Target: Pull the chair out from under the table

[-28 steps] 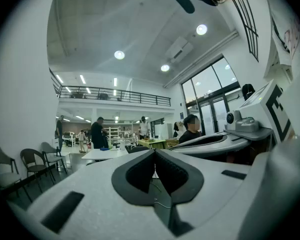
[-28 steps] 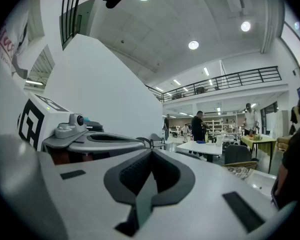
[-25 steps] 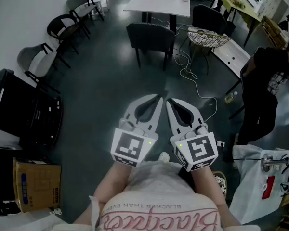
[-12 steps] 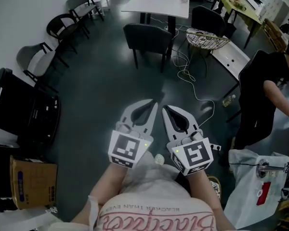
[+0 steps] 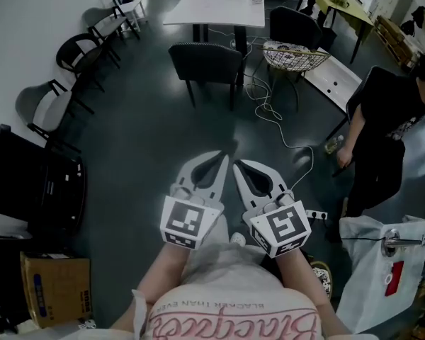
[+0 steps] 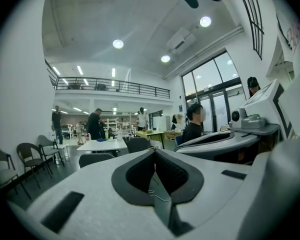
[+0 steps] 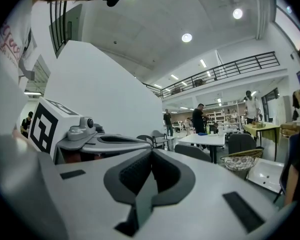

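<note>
1. Reference landmark: the white table (image 5: pixel 214 8) at the far end of the floor. All positions below are given relative to it.

2. Left of the table, a row of spare chairs (image 5: pixel 76 48) stands along the wall. These are not part of the task.

3. Left gripper (image 5: pixel 223 159): well short of the table, on its near side, held close to the person's body. The jaws are fully closed with nothing between them. This reads as a carrying posture for the approach.

4. Task item: the dark chair (image 5: pixel 204 61) stands at the table's near edge with its backrest facing the person. It appears not yet drawn out. The backrest is the accessible part, so the top rail is the likely grasp point.

5. Right gripper (image 5: pixel 236 166): just beside the left one, equally far from the table. The jaws are pressed together and empty.

6. Right of the dark chair, a woven-shell chair (image 5: pixel 295 54) stands by the table's near right corner. A white cable (image 5: pixel 270 112) trails from there across the floor. It is a probable snag risk when the chair is pulled out.

7. Further right, a person in black (image 5: pixel 387 129) is bending down, well apart from the table.
</note>
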Tool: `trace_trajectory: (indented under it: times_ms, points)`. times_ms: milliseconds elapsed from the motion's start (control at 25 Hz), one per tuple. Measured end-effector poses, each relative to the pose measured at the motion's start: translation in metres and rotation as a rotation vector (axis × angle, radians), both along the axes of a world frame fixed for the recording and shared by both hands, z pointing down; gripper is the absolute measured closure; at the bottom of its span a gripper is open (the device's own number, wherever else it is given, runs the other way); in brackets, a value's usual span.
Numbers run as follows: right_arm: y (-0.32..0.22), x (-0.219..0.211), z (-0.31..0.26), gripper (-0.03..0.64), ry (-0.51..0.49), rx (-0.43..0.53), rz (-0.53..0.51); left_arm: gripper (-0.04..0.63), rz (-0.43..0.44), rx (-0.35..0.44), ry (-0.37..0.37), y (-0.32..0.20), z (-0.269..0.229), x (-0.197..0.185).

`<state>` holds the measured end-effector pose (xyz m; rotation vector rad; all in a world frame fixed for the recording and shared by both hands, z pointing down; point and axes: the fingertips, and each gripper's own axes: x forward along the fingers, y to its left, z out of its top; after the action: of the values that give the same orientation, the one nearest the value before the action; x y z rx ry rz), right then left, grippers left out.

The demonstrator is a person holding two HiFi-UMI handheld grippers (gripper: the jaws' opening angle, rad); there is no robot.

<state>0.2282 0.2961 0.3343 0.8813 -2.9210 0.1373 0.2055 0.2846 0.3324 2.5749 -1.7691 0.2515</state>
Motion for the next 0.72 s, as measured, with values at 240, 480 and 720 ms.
trace_trajectory:
  times_ms: [240, 480, 720]
  points:
    - [-0.047, -0.024, 0.005, 0.612, 0.022, -0.025, 0.008, 0.591, 0.002, -0.014, 0.009, -0.047, -0.001, -0.034]
    - [-0.099, -0.064, 0.0, 0.612, 0.029, -0.003, 0.002, 0.591, -0.02, -0.015, 0.04, -0.095, 0.002, -0.078]
    - [-0.151, -0.106, 0.0, 0.612, 0.055, 0.007, -0.006, 0.591, -0.031, -0.012, 0.066, -0.145, 0.003, -0.12]
